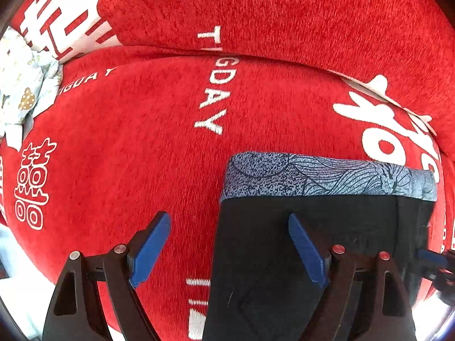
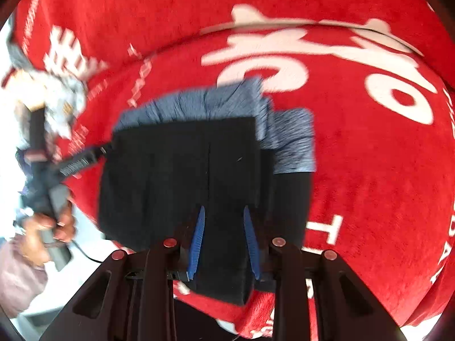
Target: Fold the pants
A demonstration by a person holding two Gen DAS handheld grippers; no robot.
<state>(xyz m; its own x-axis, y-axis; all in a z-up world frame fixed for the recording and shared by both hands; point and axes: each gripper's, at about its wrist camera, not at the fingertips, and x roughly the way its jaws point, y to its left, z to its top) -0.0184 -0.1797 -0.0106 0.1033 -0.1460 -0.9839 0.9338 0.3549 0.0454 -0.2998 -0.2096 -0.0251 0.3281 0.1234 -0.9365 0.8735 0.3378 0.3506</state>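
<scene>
Right gripper grasping folded black pants (blue patterned waistband away from camera) on red sofa cover; left gripper released, straddling their left edge

Left gripper wide apart, blue pads hovering over red cover. Nothing between the pads. Right pad over left edge of pants; left pad over bare cover. Pants folded, black, lying flat on cover, blue-grey patterned waistband at far edge. Cover bears white lettering and characters. Pale printed cloth bunched at far left, well apart from pants. Right gripper tip at right edge, beside pants; its state unclear.
</scene>
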